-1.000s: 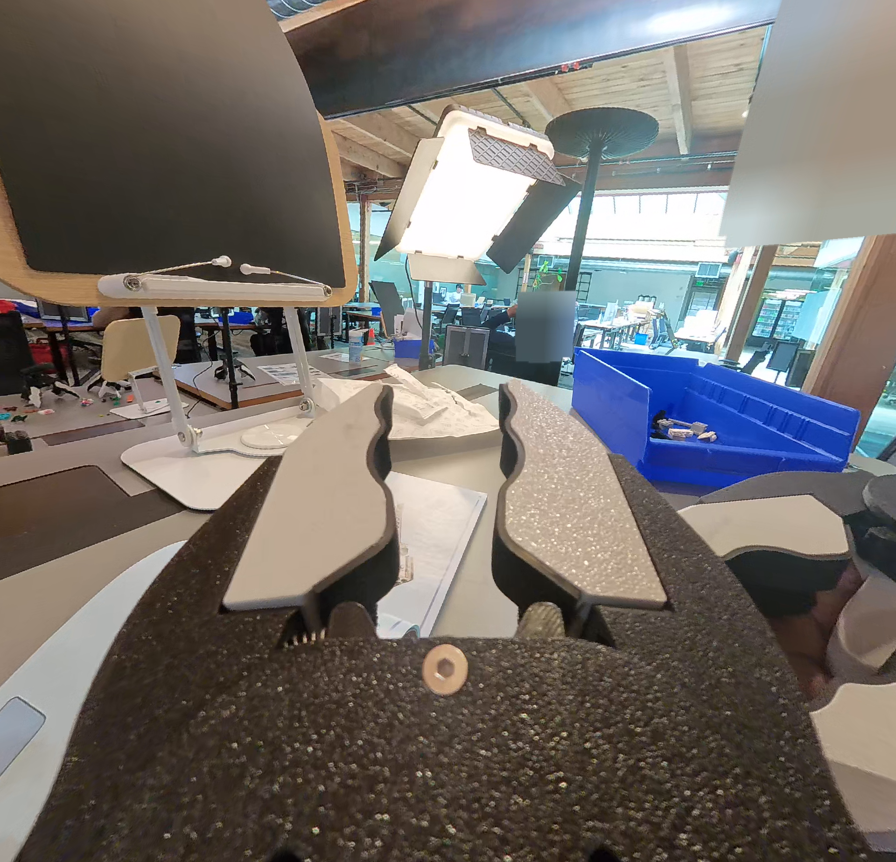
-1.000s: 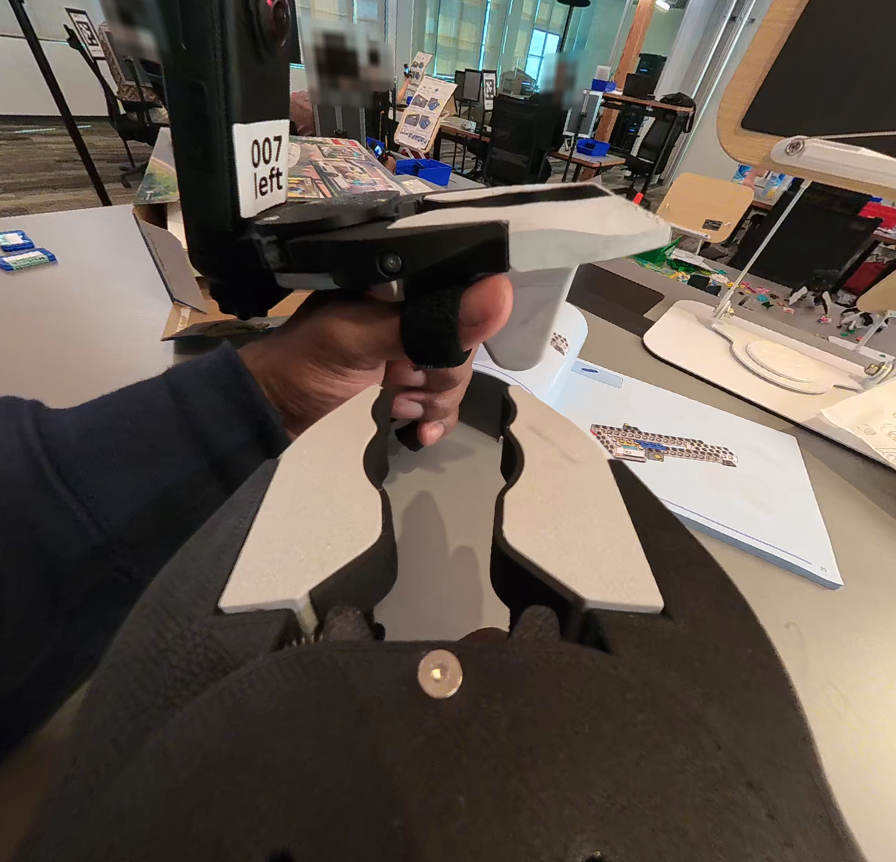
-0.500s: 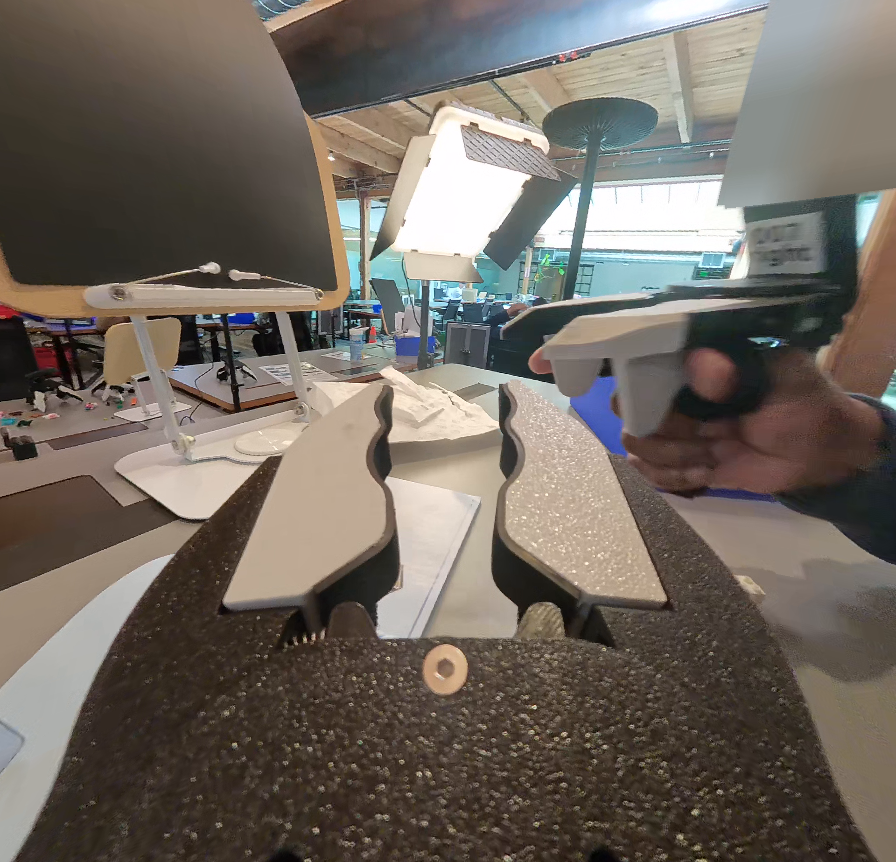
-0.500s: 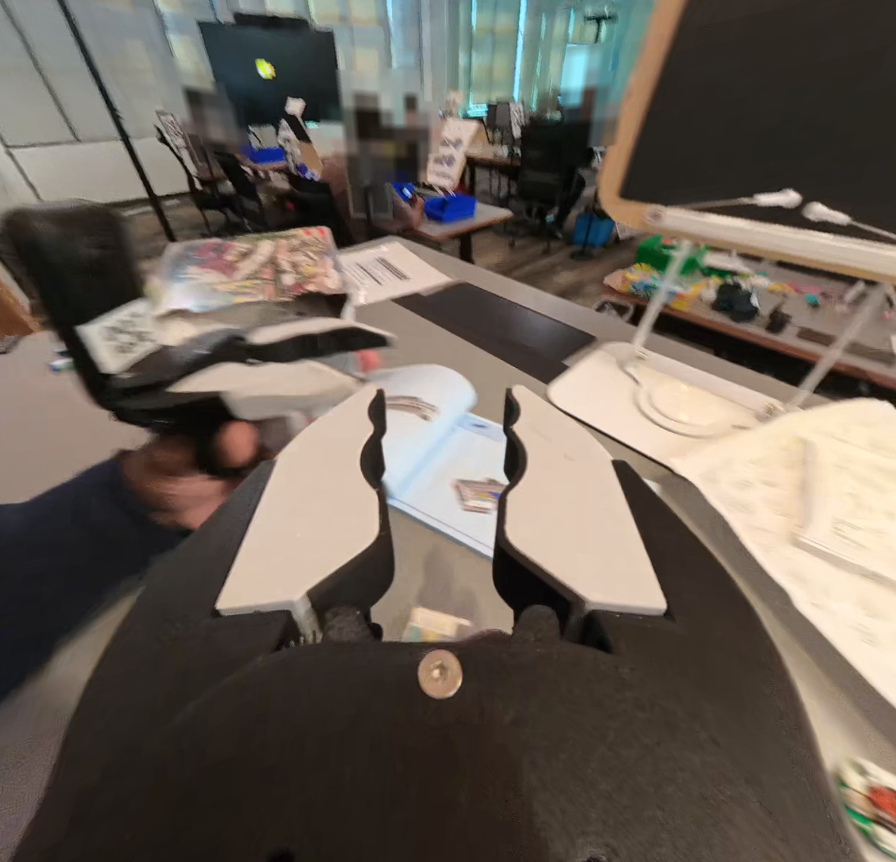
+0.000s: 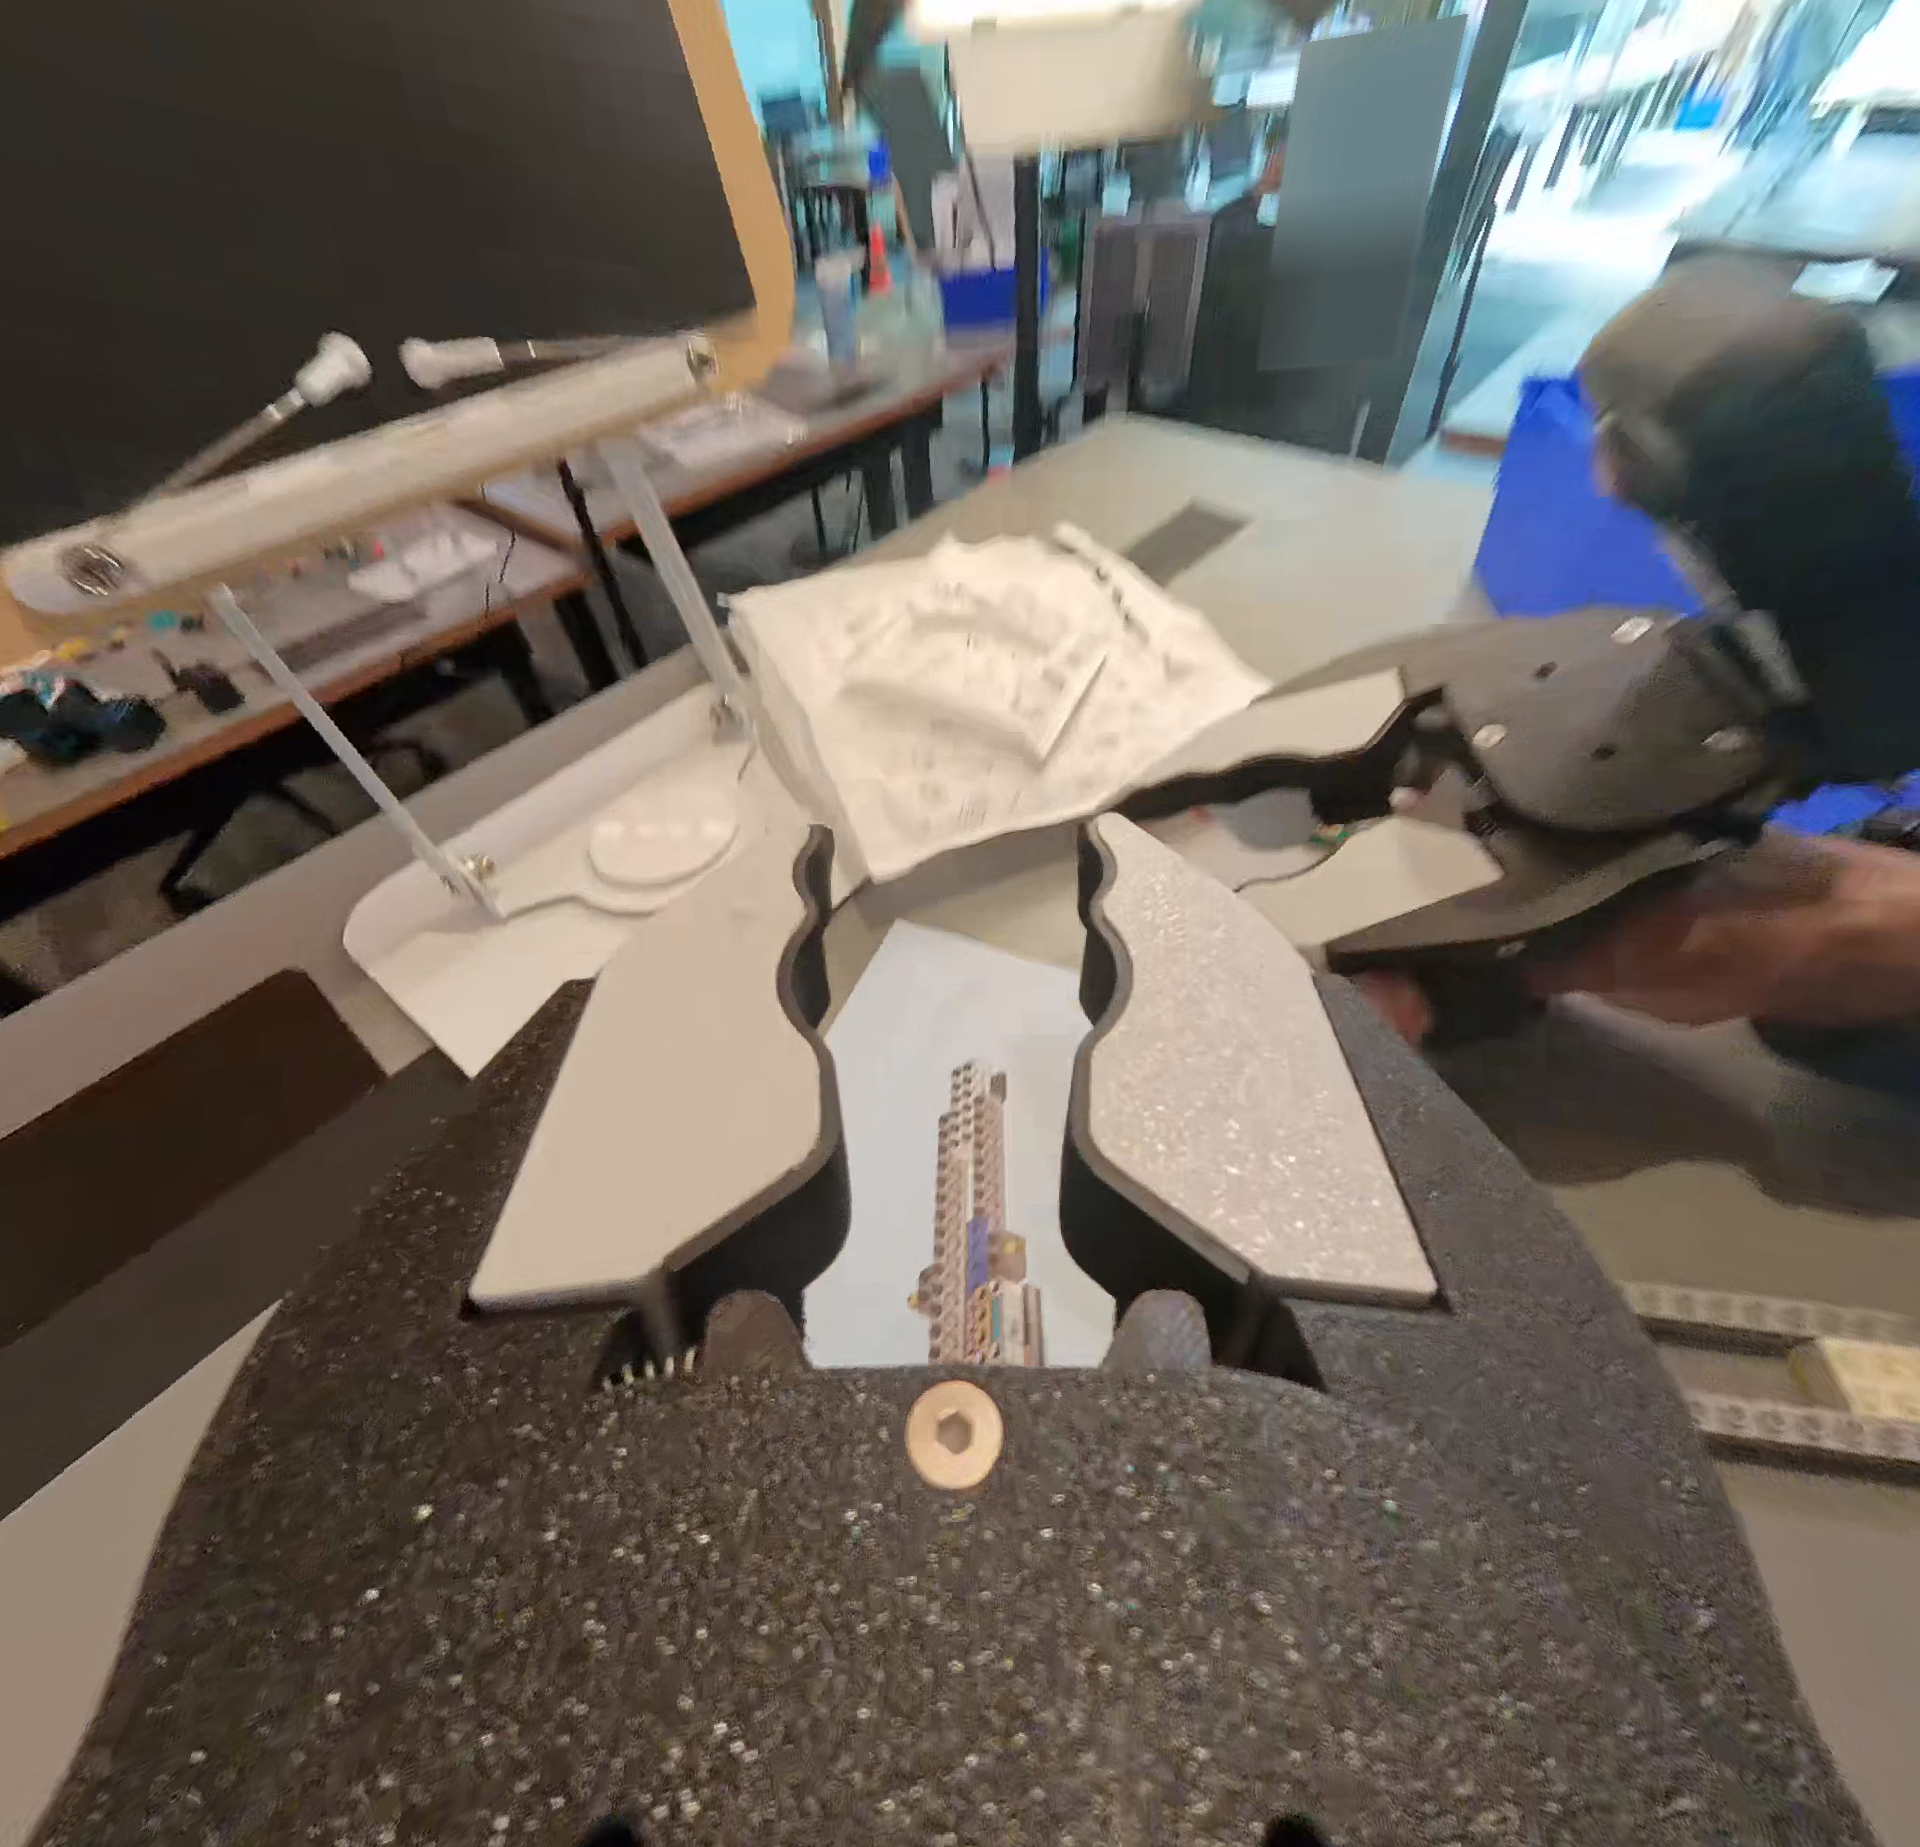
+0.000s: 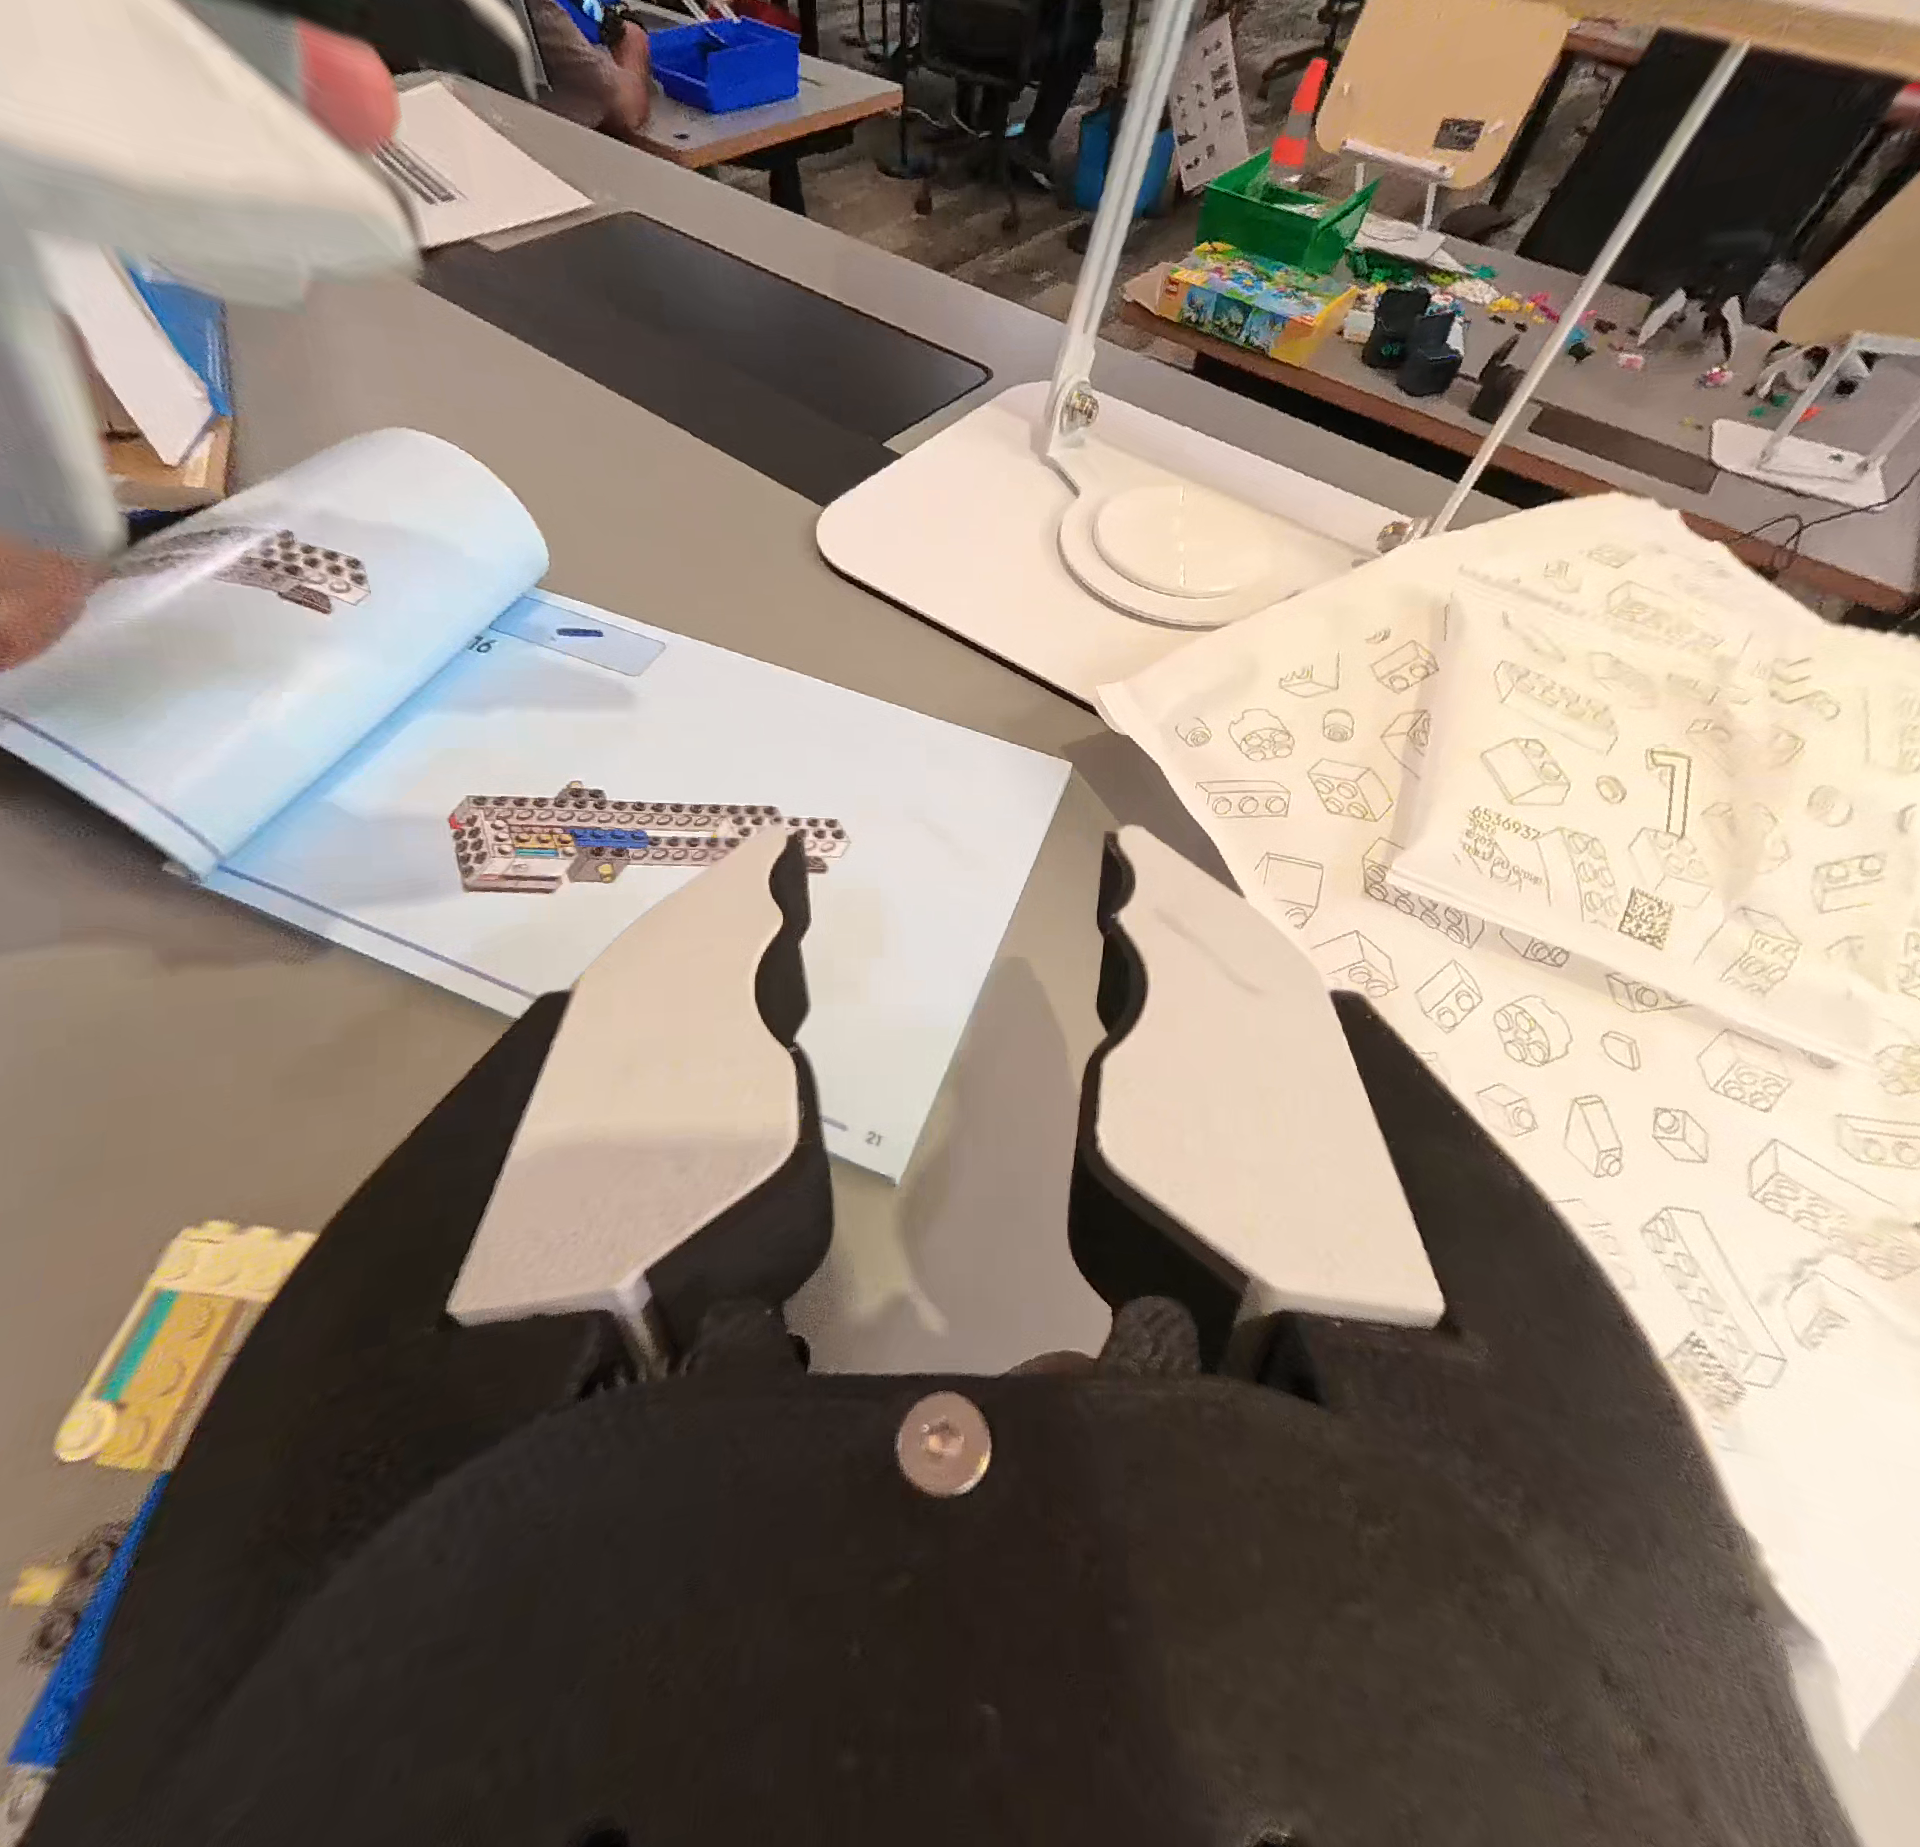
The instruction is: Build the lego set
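My left gripper is open and empty, tilted down over the open instruction booklet, whose page shows a drawing of a long grey brick build. My right gripper is open and empty above the grey table, between the booklet and a white paper bag printed with brick outlines. In the left wrist view the right gripper shows at the right with its fingers apart, next to the paper bag. The left gripper's blurred body shows at the top left of the right wrist view.
A white lamp stand base stands behind the booklet, with a panel on thin legs above it. A yellow brick assembly and a blue plate lie at the lower left. A blue bin stands at the far right.
Both grippers have tipped down toward the table. The right gripper swung from beside the left hand to above the table by the paper bag, and its fingers spread wider. Neither took hold of anything.
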